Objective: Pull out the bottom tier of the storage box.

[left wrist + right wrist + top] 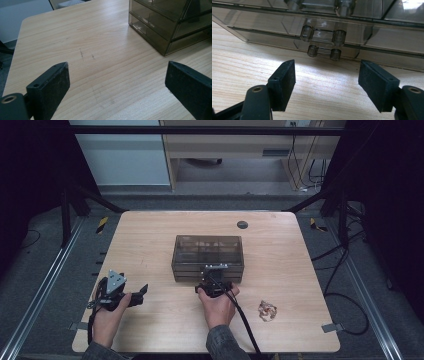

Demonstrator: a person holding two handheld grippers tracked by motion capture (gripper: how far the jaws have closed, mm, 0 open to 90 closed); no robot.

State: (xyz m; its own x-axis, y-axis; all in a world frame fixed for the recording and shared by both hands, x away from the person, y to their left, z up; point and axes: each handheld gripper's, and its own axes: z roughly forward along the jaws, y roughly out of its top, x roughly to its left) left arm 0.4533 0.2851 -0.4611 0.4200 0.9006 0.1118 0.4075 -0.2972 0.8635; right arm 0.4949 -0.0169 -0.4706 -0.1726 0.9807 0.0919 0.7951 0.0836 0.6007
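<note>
We read no text, label, brand or number anywhere. The drawer box, at twelve o'clock from us, bears no readable marking.

small pinkish item too small to identify

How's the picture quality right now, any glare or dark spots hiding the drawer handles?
High view: dim, surroundings nearly black, drawer box murky. Right gripper view: sharp, bright glare patch on the table under the handle. Left gripper view: evenly lit, no glare.
</note>
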